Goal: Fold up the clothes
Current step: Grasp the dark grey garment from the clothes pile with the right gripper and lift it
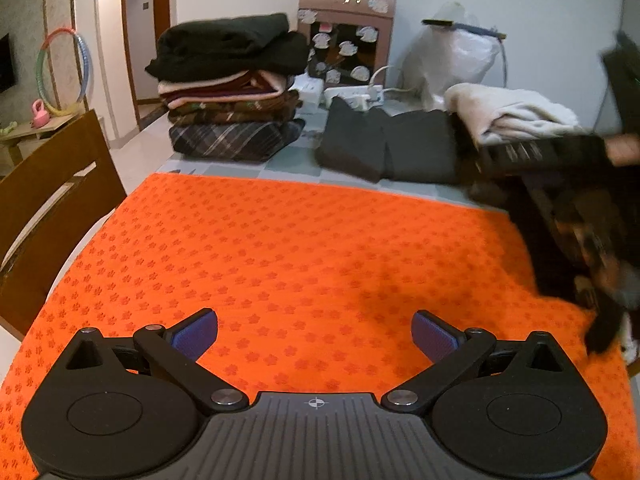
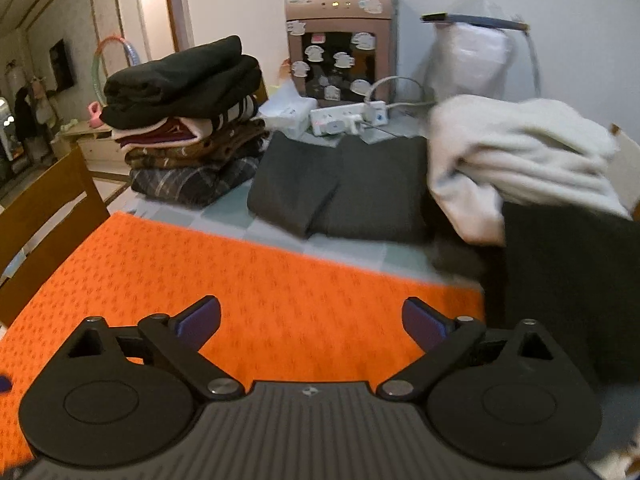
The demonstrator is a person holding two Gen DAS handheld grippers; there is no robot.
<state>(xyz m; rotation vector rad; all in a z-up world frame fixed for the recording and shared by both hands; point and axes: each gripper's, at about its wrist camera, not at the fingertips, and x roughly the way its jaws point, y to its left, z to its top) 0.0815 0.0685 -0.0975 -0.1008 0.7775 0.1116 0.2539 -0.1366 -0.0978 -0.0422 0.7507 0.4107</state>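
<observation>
My left gripper [image 1: 314, 332] hovers open and empty over the orange flower-print mat [image 1: 280, 248]. My right gripper [image 2: 312, 320] is also open and empty, above the mat's [image 2: 240, 280] right part. A dark garment [image 2: 560, 280] lies just right of it, partly on the mat, and shows blurred in the left wrist view [image 1: 568, 240]. A cream fleece garment [image 2: 520, 152] rests crumpled behind that. A folded dark grey garment [image 2: 340, 184] lies beyond the mat, in the middle. At the back left stands a stack of folded clothes [image 1: 232, 92]. A hand [image 1: 624, 148] holds a blurred black device at the right edge.
A wooden chair [image 1: 44, 200] stands against the table's left side. Behind the clothes are a pink water dispenser [image 2: 340, 40], a white power strip [image 2: 348, 120] with cables, and a white plastic bag [image 2: 468, 60]. The checked tabletop [image 1: 292, 164] shows between mat and clothes.
</observation>
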